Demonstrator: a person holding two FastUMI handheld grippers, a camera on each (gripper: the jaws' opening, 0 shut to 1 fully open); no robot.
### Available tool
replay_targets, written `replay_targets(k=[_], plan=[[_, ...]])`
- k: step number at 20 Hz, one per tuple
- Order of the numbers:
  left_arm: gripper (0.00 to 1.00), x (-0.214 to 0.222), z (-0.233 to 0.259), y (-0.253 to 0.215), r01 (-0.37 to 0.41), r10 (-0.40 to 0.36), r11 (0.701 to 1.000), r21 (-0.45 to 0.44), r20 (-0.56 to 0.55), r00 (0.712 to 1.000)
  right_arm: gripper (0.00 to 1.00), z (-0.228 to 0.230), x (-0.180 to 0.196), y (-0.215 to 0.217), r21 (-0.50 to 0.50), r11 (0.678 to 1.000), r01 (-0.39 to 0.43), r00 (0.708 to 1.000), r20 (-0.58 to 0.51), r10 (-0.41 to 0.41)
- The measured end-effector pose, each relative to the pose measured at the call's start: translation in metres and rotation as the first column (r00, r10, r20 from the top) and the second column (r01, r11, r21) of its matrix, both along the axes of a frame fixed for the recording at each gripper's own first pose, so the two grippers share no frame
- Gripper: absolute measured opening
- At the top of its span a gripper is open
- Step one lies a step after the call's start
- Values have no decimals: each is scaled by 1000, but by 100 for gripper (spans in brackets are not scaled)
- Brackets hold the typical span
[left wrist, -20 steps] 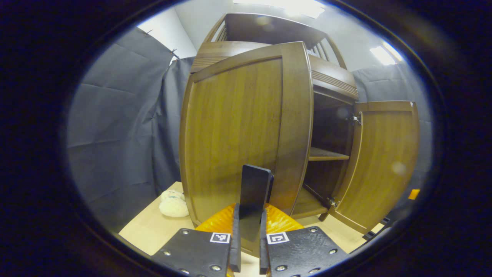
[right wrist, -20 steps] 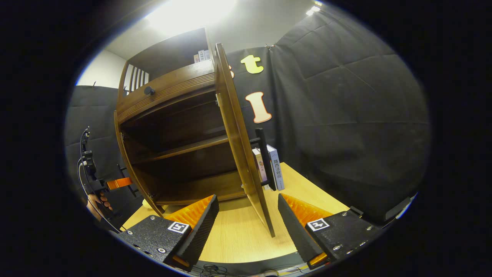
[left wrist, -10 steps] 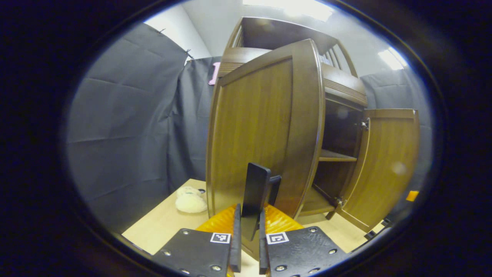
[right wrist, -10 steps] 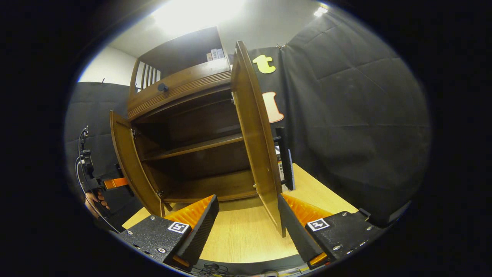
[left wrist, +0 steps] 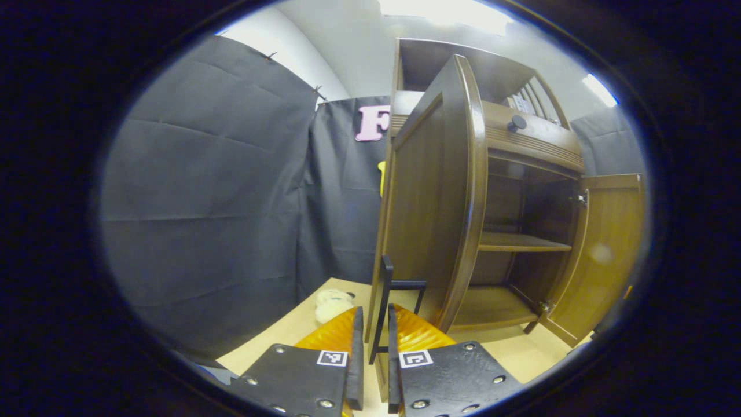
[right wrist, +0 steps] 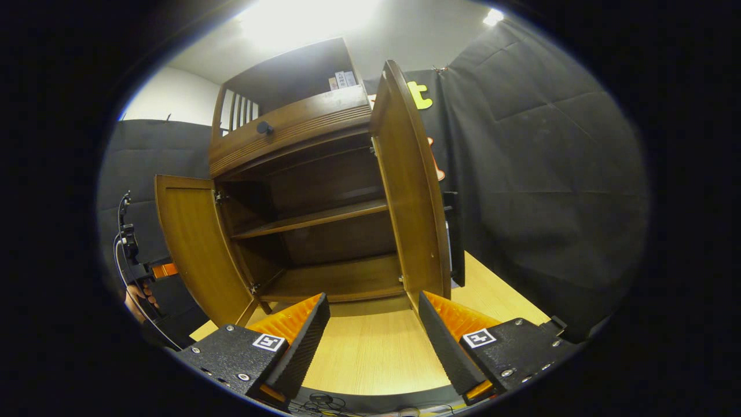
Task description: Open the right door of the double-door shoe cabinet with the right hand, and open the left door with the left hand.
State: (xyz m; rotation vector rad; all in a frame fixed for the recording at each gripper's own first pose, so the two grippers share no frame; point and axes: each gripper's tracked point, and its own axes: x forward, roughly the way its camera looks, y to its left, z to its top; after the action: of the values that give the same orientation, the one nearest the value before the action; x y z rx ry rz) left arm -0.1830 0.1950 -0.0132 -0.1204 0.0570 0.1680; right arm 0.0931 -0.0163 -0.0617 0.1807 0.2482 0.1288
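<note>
Left gripper view: the left gripper [left wrist: 370, 347] has its two fingers drawn narrow around the black bar handle [left wrist: 383, 307] of the left door [left wrist: 431, 197], and both pads sit against the bar. The handle stands upright, its long axis running up from between the fingers, and two short posts tie it to the door face. Just beyond it the left door is swung wide, seen nearly edge-on, tall axis vertical, its free edge turned toward the gripper. To the right of that edge the shoe cabinet [left wrist: 521, 145] lies open, with a shelf [left wrist: 521, 243] across its middle, and farther right the right door [left wrist: 608, 255] hangs open too. Left of the handle a white plush object [left wrist: 331, 304] lies on the wooden table [left wrist: 272, 341].

Right gripper view: the right gripper [right wrist: 373, 324] is spread wide and holds nothing. Its right finger [right wrist: 443, 347] is just under the lower corner of the right door, whose inner face turns toward the open cabinet; whether they touch I cannot tell. Far left a hand [right wrist: 139, 295] holds the other gripper.
</note>
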Motion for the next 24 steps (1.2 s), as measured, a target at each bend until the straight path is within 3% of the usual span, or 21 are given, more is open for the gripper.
replay_targets(k=[6, 9, 11, 14, 19, 24], plan=[[21, -23, -1, 35, -89, 89, 995, 54, -2, 996, 95, 2, -1, 3, -13, 999, -49, 999, 12, 50], [18, -33, 0, 51, -129, 129, 989, 77, 6, 992, 92, 4, -2, 5, -11, 998, -63, 998, 14, 63], [16, -41, 3, 66, -160, 160, 982, 97, 14, 987, 96, 7, 1, 9, -12, 998, -66, 998, 23, 67], [14, -45, 7, 65, -142, 140, 986, 90, 25, 990, 95, 8, 0, 7, -19, 997, -69, 997, 34, 70], [21, -67, 34, 47, -79, 72, 989, 122, 62, 995, 95, 21, -5, 2, -65, 996, -53, 996, 72, 58], [21, -90, 63, 25, -23, 8, 988, 152, 100, 995, 95, 35, -12, -1, -100, 994, -36, 993, 107, 47]])
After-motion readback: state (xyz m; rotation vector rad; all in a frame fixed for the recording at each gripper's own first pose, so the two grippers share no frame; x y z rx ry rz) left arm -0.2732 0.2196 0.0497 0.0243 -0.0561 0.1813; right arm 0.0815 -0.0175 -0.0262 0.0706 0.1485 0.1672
